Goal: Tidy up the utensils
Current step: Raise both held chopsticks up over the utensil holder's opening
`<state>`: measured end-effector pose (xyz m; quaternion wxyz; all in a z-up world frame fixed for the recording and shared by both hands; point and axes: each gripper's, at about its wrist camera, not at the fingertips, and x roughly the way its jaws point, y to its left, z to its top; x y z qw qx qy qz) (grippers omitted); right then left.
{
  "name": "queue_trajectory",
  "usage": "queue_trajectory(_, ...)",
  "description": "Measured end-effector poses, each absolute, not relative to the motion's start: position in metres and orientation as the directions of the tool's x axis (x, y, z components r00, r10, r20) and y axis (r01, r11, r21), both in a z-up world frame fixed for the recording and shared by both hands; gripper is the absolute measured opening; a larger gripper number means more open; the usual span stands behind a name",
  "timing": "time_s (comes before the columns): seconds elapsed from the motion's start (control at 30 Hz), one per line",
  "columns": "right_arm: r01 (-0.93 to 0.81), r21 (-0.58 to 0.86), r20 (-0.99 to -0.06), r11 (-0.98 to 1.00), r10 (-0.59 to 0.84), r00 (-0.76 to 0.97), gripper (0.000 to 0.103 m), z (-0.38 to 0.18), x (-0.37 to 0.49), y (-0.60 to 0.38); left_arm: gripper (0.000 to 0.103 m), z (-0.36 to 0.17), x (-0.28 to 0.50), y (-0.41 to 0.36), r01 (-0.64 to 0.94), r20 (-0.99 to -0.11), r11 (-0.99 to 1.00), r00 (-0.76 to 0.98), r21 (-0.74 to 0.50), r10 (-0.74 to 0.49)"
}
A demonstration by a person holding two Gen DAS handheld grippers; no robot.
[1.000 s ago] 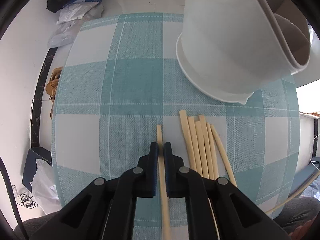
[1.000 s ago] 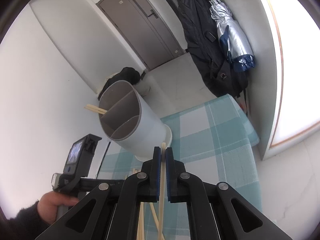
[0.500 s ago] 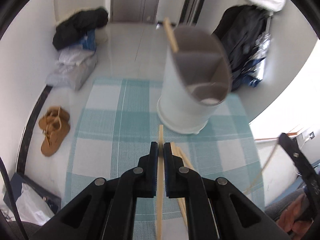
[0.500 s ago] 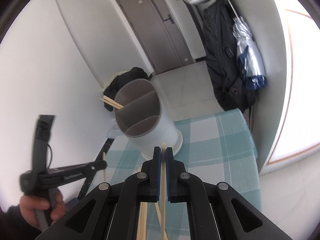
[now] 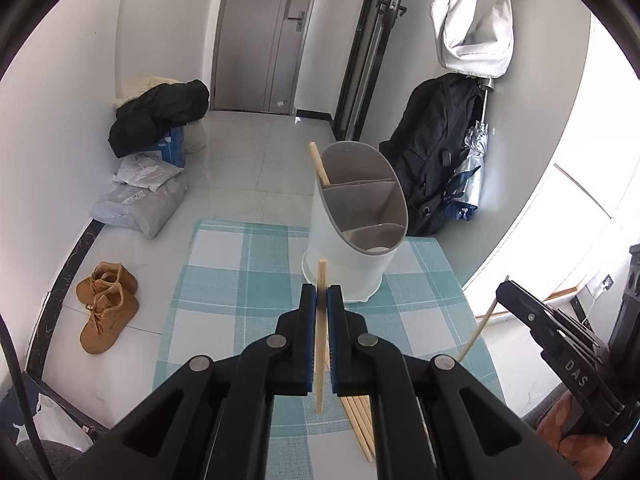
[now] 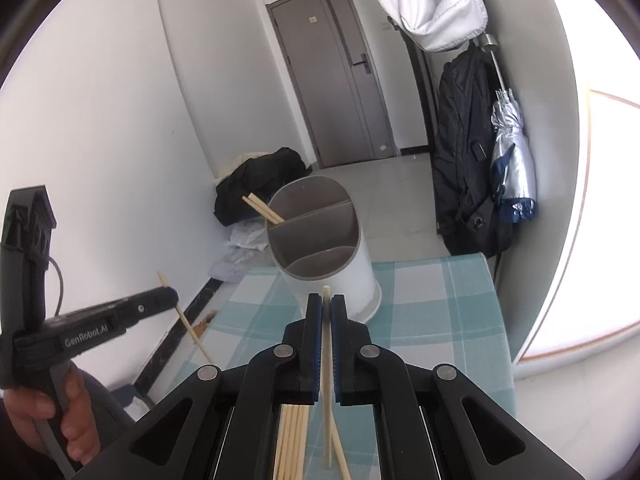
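Note:
My left gripper [image 5: 321,292] is shut on one wooden chopstick [image 5: 320,340], held above the teal checked mat [image 5: 224,280]. My right gripper [image 6: 326,300] is shut on a second, paler chopstick [image 6: 327,360]. Just beyond both sets of fingertips stands the white utensil holder [image 5: 352,248] [image 6: 332,276], split into three compartments. Two chopsticks [image 6: 262,210] lean out of its far compartment. Several loose chopsticks [image 5: 360,420] [image 6: 292,440] lie on the mat under the grippers. In the right wrist view the left gripper [image 6: 168,294] shows at the left, a hand on its handle.
The mat covers a small table whose left and right edges drop to a tiled floor. On the floor at the left are brown boots [image 5: 106,304] and a pile of clothes and bags [image 5: 156,120]. A black backpack [image 5: 436,160] and a folded umbrella [image 6: 514,160] hang at the right wall.
Both grippers have lifted their chopsticks off the mat. The left one rose and tilted up from the mat towards the room, so the holder now appears smaller and farther.

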<state>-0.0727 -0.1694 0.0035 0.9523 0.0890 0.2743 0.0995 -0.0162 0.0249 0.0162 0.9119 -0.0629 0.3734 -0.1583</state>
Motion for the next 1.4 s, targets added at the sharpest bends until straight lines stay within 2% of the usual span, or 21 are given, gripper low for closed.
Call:
queue_trajectory(0.6,-0.164,0.201,-0.459,0.966,0.241,0.855,0.003,0.01,-0.088,-0.16,0.002,0.037,-0.026,0.027,0.31,-0.639,0.924,0.668,-0.225,-0.38)
queue_trajectory(0.9,-0.16,0.235,-0.436,0.959,0.251,0.864,0.003,0.022,-0.084,-0.162,0.002,0.068,-0.015,0.021,0.341,-0.62,0.898,0.65,-0.279,-0.44)
queue_trajectory(1.4,-0.169,0.229,-0.367,0.959,0.246,0.897,0.003,0.092,-0.036,-0.175,0.002,0.126,0.034,0.007,0.341,-0.58,0.883,0.665,-0.323,-0.47)
